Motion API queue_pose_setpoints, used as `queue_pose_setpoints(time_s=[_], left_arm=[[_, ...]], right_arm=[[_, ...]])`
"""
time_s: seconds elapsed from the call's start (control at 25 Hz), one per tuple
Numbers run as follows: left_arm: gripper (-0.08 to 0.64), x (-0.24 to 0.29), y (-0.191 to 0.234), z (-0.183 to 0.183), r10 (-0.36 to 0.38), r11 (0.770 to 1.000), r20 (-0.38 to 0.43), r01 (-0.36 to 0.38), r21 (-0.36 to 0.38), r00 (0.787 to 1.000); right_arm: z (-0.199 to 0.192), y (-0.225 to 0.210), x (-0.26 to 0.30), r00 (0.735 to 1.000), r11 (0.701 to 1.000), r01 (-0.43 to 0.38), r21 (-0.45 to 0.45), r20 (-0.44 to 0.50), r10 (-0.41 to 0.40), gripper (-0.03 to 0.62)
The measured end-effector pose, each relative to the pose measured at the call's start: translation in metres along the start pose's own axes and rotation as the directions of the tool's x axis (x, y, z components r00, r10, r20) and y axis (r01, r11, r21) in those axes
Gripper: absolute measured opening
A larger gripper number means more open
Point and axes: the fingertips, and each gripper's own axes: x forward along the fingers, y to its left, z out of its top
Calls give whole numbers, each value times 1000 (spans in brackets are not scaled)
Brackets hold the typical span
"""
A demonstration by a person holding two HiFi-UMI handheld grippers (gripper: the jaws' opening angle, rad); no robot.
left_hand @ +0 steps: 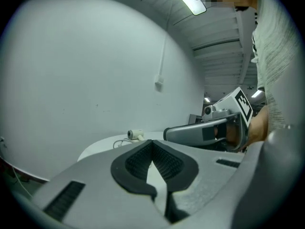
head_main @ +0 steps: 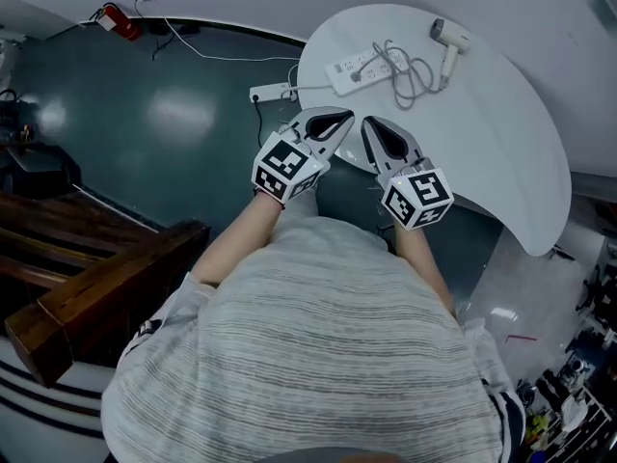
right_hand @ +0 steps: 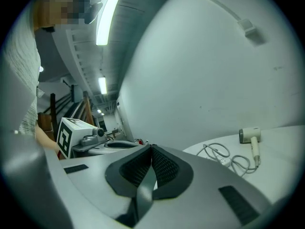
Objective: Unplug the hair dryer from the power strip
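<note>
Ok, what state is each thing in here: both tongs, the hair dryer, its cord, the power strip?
Left tongs: shut, empty.
Right tongs: shut, empty.
Hair dryer: lying on the table, untouched.
Cord: loosely coiled, running to the strip.
Power strip: flat on the table, dryer plug apparently in.
</note>
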Motion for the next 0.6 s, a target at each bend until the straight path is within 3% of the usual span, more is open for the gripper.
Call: queue_pose_setpoints(time_s=[0.32, 0.6], left_arm=[[5, 30, 65, -12, -58, 998, -87, 59, 7, 995], [5, 52, 80, -32, -91, 996, -143, 92, 1, 986]], right_arm=[[0, -38, 60, 995, 997, 72, 20, -70, -71, 26], [-9, -63, 77, 987, 993, 105, 47, -123, -99, 26]])
